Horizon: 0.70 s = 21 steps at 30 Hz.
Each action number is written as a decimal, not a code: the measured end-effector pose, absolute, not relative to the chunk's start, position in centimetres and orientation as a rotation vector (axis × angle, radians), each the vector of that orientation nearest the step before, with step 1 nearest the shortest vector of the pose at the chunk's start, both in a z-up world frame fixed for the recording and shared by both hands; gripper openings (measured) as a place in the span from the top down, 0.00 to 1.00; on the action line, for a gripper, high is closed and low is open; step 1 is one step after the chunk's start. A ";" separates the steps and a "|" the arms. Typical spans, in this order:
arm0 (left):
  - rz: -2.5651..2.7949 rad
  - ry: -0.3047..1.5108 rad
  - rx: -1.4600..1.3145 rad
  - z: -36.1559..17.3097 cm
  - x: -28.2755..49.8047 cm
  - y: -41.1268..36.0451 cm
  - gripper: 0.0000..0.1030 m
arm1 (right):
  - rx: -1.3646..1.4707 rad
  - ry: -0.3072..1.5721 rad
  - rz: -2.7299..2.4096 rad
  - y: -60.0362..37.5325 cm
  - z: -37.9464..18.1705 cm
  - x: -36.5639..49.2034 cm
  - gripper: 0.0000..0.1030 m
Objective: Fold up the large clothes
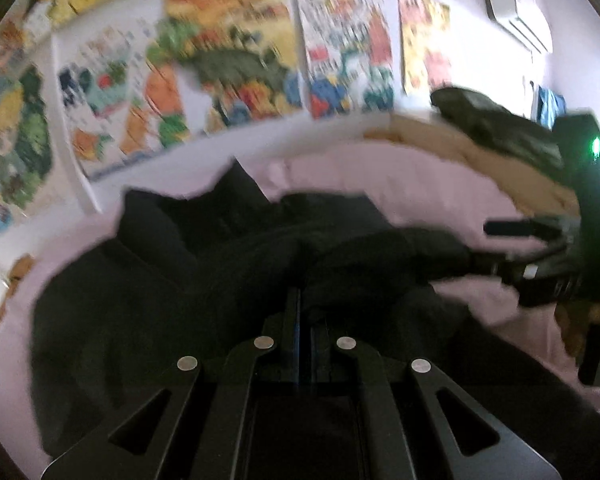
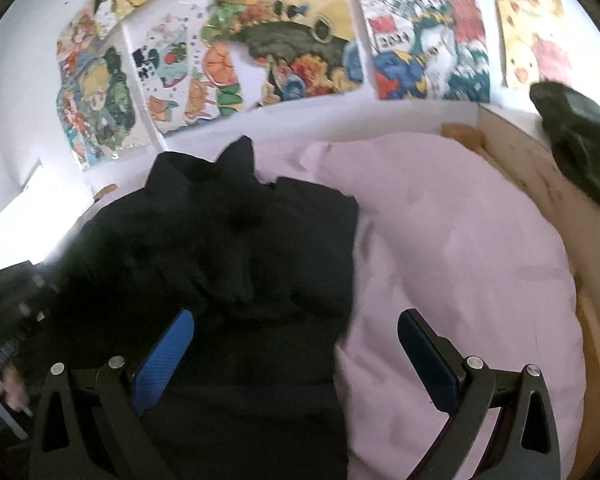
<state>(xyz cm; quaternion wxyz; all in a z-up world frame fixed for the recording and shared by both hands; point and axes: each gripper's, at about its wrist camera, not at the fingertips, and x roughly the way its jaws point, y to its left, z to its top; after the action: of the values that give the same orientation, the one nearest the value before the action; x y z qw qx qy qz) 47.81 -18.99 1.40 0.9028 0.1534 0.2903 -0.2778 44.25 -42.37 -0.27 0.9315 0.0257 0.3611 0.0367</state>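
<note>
A large black garment (image 1: 188, 280) lies bunched on a pale pink bed sheet (image 1: 360, 176). My left gripper (image 1: 302, 312) is shut on a fold of the black garment just in front of the camera. In the right wrist view the same garment (image 2: 228, 248) covers the left half of the sheet (image 2: 460, 240). My right gripper (image 2: 296, 328) is open, its blue-padded fingers (image 2: 168, 344) spread wide over the garment's right edge, with nothing between them. The right gripper also shows at the right of the left wrist view (image 1: 540, 248).
A wall with several colourful posters (image 2: 284, 40) runs behind the bed. A wooden bed frame (image 2: 540, 176) borders the right side, with a dark green cloth (image 2: 580, 140) draped over it. An air conditioner (image 1: 516, 12) hangs high on the right wall.
</note>
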 end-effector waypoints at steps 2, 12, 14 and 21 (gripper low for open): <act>-0.591 0.628 0.327 -0.1 48.0 -18.5 0.99 | 0.076 0.754 0.070 -43.0 -0.8 44.4 0.00; -0.689 0.808 0.280 -3.5 48.3 -18.0 0.93 | 0.421 0.804 0.184 -46.9 -2.7 44.7 0.00; -0.713 0.825 0.271 -3.5 48.2 -17.8 0.87 | 0.466 0.813 0.202 -47.2 -2.8 44.8 0.00; -0.836 0.861 0.103 -2.2 47.7 -15.7 0.34 | 0.534 0.864 0.263 -46.4 -3.2 45.5 0.00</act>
<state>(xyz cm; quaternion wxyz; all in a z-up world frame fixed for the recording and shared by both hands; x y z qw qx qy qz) 47.66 -15.74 -2.24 0.8240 0.0485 0.4050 -0.3933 45.46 -46.40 -3.24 0.8654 0.2549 0.4127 0.1255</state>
